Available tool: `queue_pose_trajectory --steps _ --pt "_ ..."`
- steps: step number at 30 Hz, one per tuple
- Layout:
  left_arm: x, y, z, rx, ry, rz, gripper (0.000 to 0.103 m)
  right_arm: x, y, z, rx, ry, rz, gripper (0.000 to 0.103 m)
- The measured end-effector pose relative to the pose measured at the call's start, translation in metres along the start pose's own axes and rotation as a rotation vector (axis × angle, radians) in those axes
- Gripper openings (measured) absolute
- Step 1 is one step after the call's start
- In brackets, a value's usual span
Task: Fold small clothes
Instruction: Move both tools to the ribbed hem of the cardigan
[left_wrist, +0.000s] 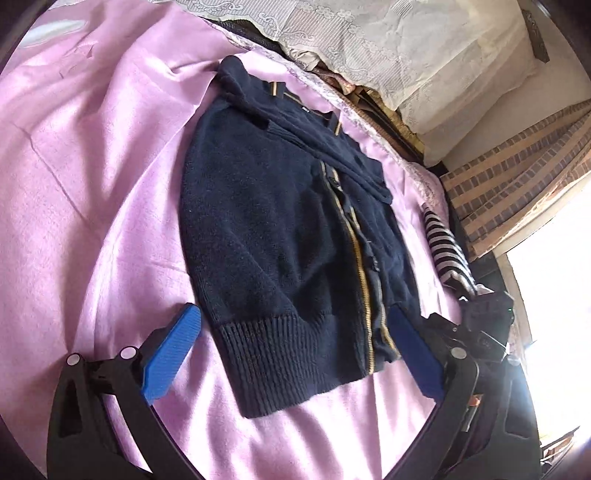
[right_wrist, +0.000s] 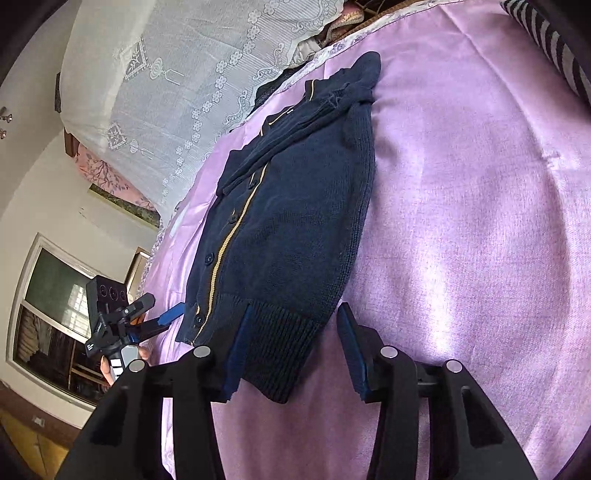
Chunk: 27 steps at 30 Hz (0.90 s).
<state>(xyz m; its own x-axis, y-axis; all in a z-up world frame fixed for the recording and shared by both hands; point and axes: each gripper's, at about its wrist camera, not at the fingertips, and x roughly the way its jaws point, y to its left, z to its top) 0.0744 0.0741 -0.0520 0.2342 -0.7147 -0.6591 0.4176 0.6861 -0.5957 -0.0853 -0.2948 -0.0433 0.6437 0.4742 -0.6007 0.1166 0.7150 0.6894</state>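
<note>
— Lilac cloth, a bedsheet (left_wrist: 92, 184), fills most of both views, wrinkled and sunlit. What lies on it?

— A navy knitted cardigan (left_wrist: 266, 229), spread flat in the middle of each frame, buttoned, with a tan stripe (left_wrist: 356, 251) running down the button band. Its sleeves are folded in across the chest, toward the collar at the top of the frame. The ribbed hem (left_wrist: 295, 362) points at the cameras.

— And behind it?

— A white lace cover (right_wrist: 177, 85) draped over something bulky, upper right in the left wrist view, upper left in the right wrist view. A striped black-and-white garment (left_wrist: 447, 251) lies at the sheet's right edge in the left wrist view, well apart from the cardigan.

— Where do the fingers stand?

— The left gripper (left_wrist: 295, 354) has its blue fingers (left_wrist: 173, 354) spread wide at the bottom of its frame. The hem sits between them: the left finger is just beside the hem's corner, apart from it, and the right one overlaps the button-band corner. Neither visibly presses the wool.

— The right one?

— The right gripper (right_wrist: 295, 350) is also parted, less widely, at the bottom of its frame. The ribbed hem corner lies between its fingers (right_wrist: 238, 350); the left finger overlaps the rib, the right stands just off the edge over bare sheet. No pinch shows. The left gripper also appears at the lower left of that view, held by a hand (right_wrist: 110, 369), its blue tip beside the buttoned corner.
</note>
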Motion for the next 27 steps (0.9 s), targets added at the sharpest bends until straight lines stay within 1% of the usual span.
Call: queue_pose_trajectory --steps 6,9,10,11,14,15,21,22,24,26,27 --pt "0.023 -0.002 0.019 0.055 0.028 0.071 0.098 0.009 -0.002 0.013 0.027 0.017 0.011 0.045" --pt "0.029 -0.006 0.02 0.094 0.03 0.085 0.098 0.018 -0.005 0.022 0.054 0.027 0.03 0.04" --pt "0.029 -0.007 0.018 0.106 0.029 0.086 0.098 0.02 -0.006 0.023 0.063 0.028 0.036 0.037" --pt "0.028 -0.008 0.016 0.112 0.031 0.077 0.098 0.021 -0.007 0.024 0.071 0.026 0.042 0.035" --pt "0.025 -0.011 0.006 0.106 0.053 -0.002 0.098 0.02 -0.009 0.022 0.078 0.022 0.062 0.033" --pt "0.024 -0.013 0.002 0.112 0.058 -0.012 0.098 0.02 -0.009 0.02 0.077 0.024 0.072 0.033" --pt "0.02 -0.026 -0.018 0.154 0.058 -0.011 0.097 0.022 0.006 0.003 0.025 0.066 0.097 0.033" --pt "0.02 -0.026 -0.019 0.151 0.052 -0.007 0.096 0.023 0.01 0.0 0.012 0.074 0.095 0.033" --pt "0.018 -0.023 -0.018 0.13 0.042 -0.003 0.088 0.024 0.017 -0.003 -0.029 0.074 0.067 0.033" --pt "0.017 -0.017 -0.016 0.102 0.032 0.012 0.07 0.024 0.021 -0.004 -0.054 0.074 0.051 0.033" --pt "0.017 -0.014 -0.015 0.089 0.031 0.018 0.067 0.024 0.021 -0.004 -0.058 0.074 0.047 0.033"
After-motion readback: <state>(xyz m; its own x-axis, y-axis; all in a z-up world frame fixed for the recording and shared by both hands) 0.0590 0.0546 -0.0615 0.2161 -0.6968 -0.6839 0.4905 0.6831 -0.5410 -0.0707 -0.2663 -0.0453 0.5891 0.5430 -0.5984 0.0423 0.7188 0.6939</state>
